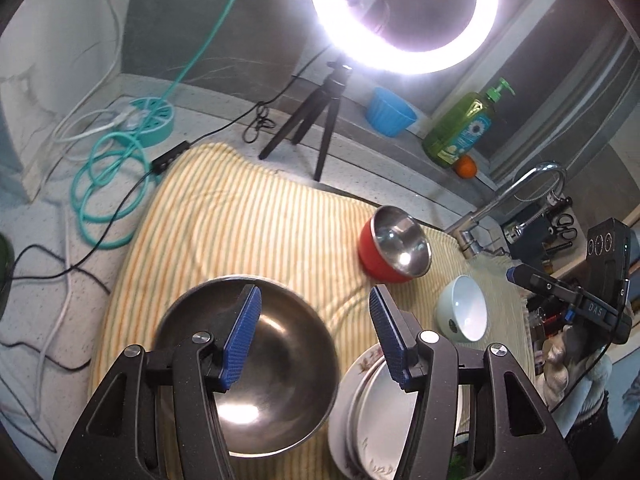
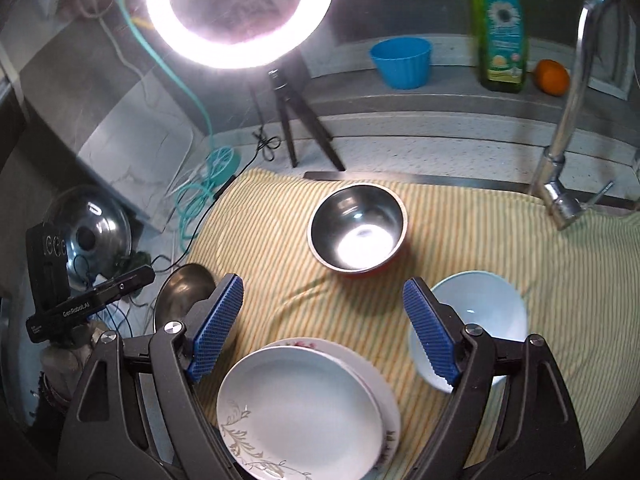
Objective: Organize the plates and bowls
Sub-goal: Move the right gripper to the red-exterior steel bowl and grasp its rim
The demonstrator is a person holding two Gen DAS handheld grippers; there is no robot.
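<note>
Both the left gripper [image 1: 316, 334] and right gripper [image 2: 324, 330] hang spread and empty over the striped cloth [image 2: 500, 240], where the stacked plates [image 2: 304, 408], likely slick and breakable, seem best pinched at the rim.

This is a home kitchen set up for filming. A chrome faucet [image 2: 576, 92] rises at the back of a speckled stone counter [image 2: 420, 152], with a green dish soap bottle [image 2: 502, 32], a blue tub [image 2: 401, 62] and an orange [image 2: 553, 77] on the ledge behind. A striped towel [image 1: 256, 220] covers the counter, and a lit ring light [image 1: 404, 16] stands there on a small tripod [image 1: 316, 120].
</note>
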